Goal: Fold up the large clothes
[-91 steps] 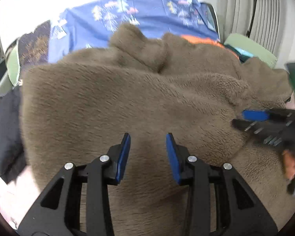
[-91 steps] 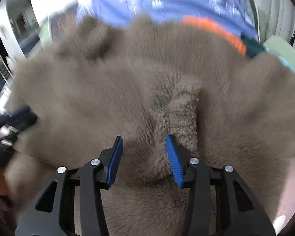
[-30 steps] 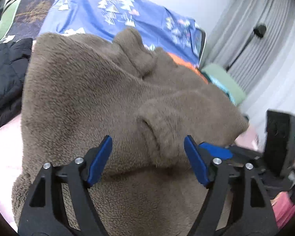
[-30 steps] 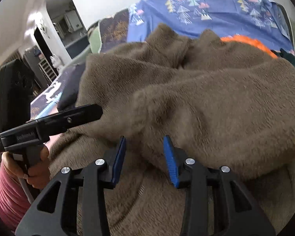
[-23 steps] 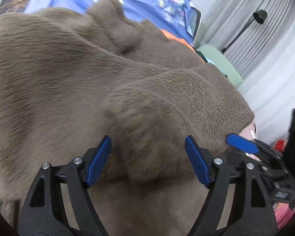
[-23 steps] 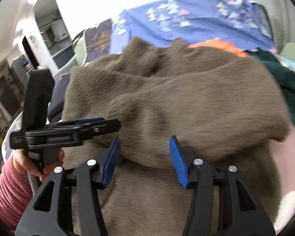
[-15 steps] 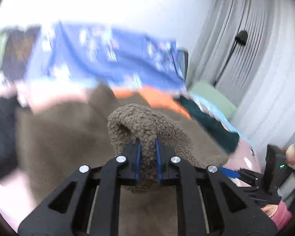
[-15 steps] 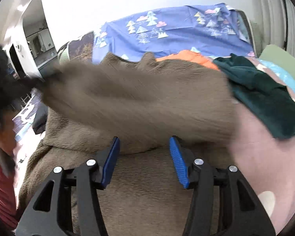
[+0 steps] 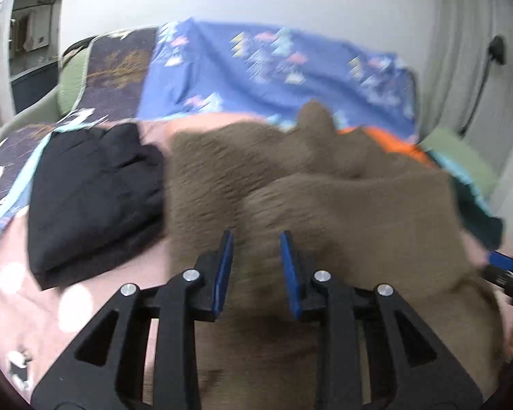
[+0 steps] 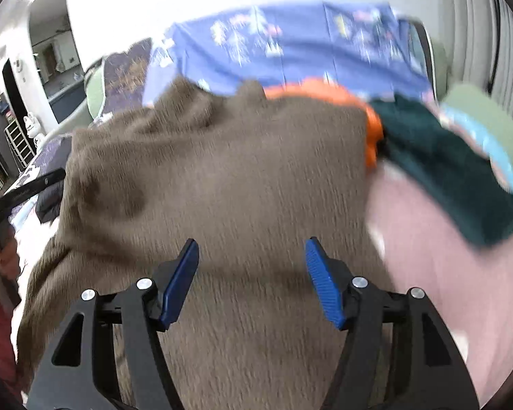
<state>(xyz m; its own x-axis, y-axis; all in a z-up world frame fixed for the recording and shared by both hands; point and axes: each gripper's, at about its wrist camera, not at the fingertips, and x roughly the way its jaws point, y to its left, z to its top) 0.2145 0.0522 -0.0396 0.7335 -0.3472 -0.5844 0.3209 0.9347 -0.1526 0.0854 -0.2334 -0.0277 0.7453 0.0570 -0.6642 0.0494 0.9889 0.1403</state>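
A large brown fleece garment [image 9: 325, 205] [image 10: 222, 177] lies spread on the bed, a folded layer resting across its middle. In the left wrist view my left gripper [image 9: 256, 239] hovers over that layer; its jaws are opening, a narrow gap shows between the blue pads, and no cloth is pinched. My right gripper [image 10: 252, 244] hangs above the fleece's near part, jaws opening wide, with nothing between them. The right gripper's tip [image 9: 502, 263] shows at the fleece's right edge, and the left gripper [image 10: 24, 188] shows at its left edge.
A black garment [image 9: 95, 198] lies left of the fleece. An orange garment [image 10: 325, 92] and a dark green one [image 10: 444, 164] lie at the back right. A blue patterned sheet [image 9: 273, 68] covers the far side, and a pink bedspread [image 10: 444, 273] lies underneath.
The left gripper shut on a raised fold of fleece, lifted it, then released it; the fold now lies flat. The right gripper's jaws widened and it drew back.
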